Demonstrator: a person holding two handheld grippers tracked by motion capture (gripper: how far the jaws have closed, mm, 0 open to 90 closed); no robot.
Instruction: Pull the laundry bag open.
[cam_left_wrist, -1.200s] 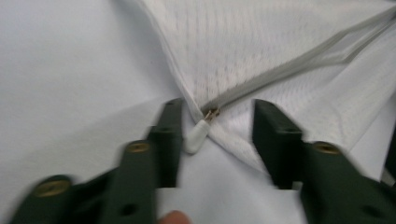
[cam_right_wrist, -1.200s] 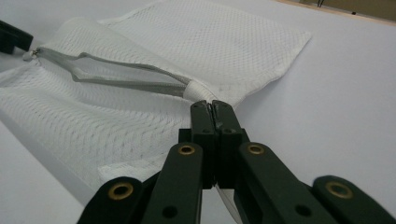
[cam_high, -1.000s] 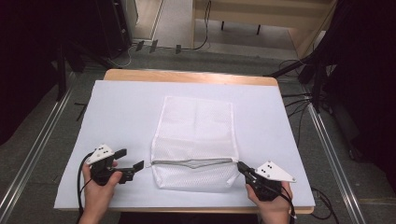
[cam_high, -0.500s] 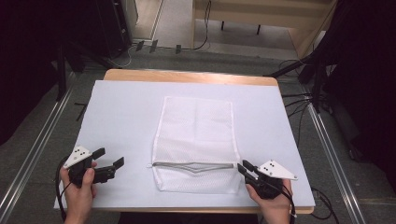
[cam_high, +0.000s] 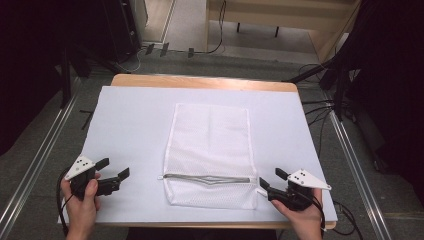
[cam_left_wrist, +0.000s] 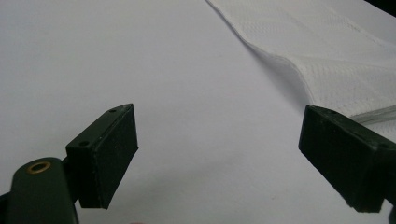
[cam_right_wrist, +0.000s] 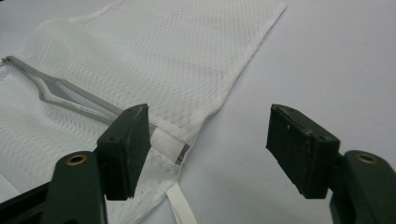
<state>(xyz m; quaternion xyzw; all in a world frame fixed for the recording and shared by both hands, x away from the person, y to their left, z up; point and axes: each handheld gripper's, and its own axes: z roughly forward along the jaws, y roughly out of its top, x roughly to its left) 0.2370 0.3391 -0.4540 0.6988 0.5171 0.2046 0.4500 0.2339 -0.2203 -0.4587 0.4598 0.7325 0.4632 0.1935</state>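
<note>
The white mesh bag (cam_high: 211, 152) lies flat on the white-covered tabletop (cam_high: 130, 125), its grey zipper (cam_high: 207, 178) partly undone. My right tool (cam_high: 274, 183) gapes wide at the bag's zipper corner; my left tool (cam_high: 114, 175) gapes wide, well apart from the bag.

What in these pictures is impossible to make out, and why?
- Inside of the mesh bag: high view, the white fabric hides whatever it may hold.
- Zipper pull: high view, too small; right gripper view, the near jaw covers that end.
- Left gripper body: left gripper view, cut off by the bottom edge.
- Right gripper jaw tips against the bag's edge: high view, too small to tell touching from apart.
</note>
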